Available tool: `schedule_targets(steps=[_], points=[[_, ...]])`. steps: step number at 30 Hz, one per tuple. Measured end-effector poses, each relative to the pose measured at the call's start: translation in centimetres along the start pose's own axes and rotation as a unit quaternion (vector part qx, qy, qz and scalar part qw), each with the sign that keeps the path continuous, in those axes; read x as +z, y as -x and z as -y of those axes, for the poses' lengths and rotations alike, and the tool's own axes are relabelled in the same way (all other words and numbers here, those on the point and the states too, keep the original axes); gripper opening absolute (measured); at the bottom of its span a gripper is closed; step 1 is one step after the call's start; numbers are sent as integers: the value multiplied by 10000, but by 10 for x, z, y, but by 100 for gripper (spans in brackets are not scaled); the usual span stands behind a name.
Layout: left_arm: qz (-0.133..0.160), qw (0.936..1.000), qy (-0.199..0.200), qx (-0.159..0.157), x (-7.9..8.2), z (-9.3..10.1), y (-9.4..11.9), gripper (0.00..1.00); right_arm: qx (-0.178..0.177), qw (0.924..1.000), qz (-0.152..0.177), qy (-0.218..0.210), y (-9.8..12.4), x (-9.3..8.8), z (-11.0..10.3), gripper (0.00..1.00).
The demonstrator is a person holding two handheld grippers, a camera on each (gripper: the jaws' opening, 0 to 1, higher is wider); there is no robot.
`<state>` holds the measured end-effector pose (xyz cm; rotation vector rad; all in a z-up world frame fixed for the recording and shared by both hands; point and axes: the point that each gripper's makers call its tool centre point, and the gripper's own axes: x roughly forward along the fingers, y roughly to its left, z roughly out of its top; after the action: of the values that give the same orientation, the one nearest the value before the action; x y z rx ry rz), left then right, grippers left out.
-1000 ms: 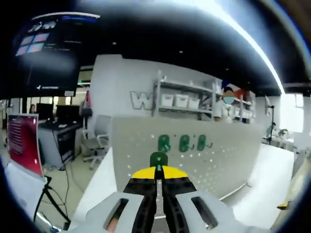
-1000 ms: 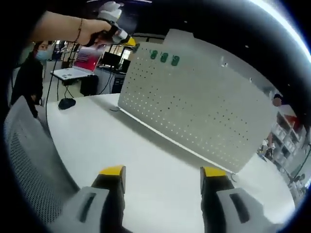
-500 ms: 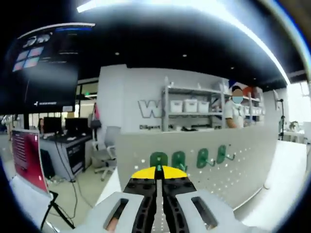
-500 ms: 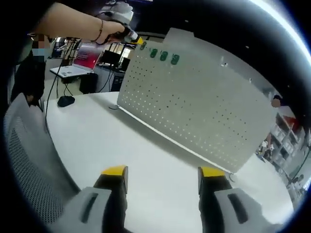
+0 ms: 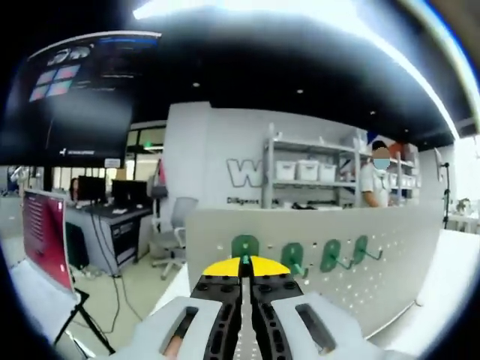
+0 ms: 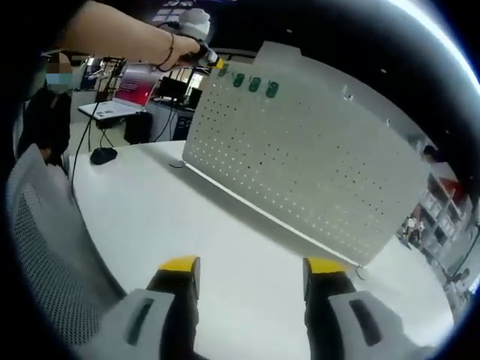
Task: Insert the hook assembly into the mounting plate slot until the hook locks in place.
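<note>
The grey perforated mounting plate [image 5: 337,247] [image 6: 300,165] stands upright on the white table [image 6: 150,210]. Three green hooks [image 5: 330,255] [image 6: 255,84] hang in a row near its top edge. My left gripper [image 5: 242,264] is shut on a fourth green hook [image 5: 244,246], which it holds against the plate's top, left of that row. In the right gripper view, a hand [image 6: 180,46] holds the left gripper [image 6: 217,64] at the plate's upper left corner. My right gripper [image 6: 251,266] stands open and empty, low over the table in front of the plate.
A laptop with a red screen [image 5: 43,232] [image 6: 136,88] and a dark mouse [image 6: 103,157] sit on the table left of the plate. A grey mesh chair back [image 6: 45,247] is close at the left. One person stands by shelves [image 5: 379,180], another sits at the left [image 6: 46,112].
The left gripper has carried its hook up and in to the plate's top edge, left of the hung hooks. The right gripper has hardly moved.
</note>
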<state>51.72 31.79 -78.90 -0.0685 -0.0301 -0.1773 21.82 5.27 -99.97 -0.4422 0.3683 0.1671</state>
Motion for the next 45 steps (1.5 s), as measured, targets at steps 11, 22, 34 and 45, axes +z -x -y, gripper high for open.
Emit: schedule_targets(steps=[11,22,34,45], points=[[-9,9999,94,-35,-3,1,-12,1,5,10000,-72,-40,-1,-3,0,52],[-191,9997,159,19,-15,-1,-17,1,8,9999,-103,-92,-1,-4,0,51],[-253,9993,247,-83,-22,-8,-36,2,13,9999,-155,-43,-2,-6,-1,51],[-246,9993,77,-280,-16,-5,-8,18,-18,9999,-131,-28,-1,-5,0,51]])
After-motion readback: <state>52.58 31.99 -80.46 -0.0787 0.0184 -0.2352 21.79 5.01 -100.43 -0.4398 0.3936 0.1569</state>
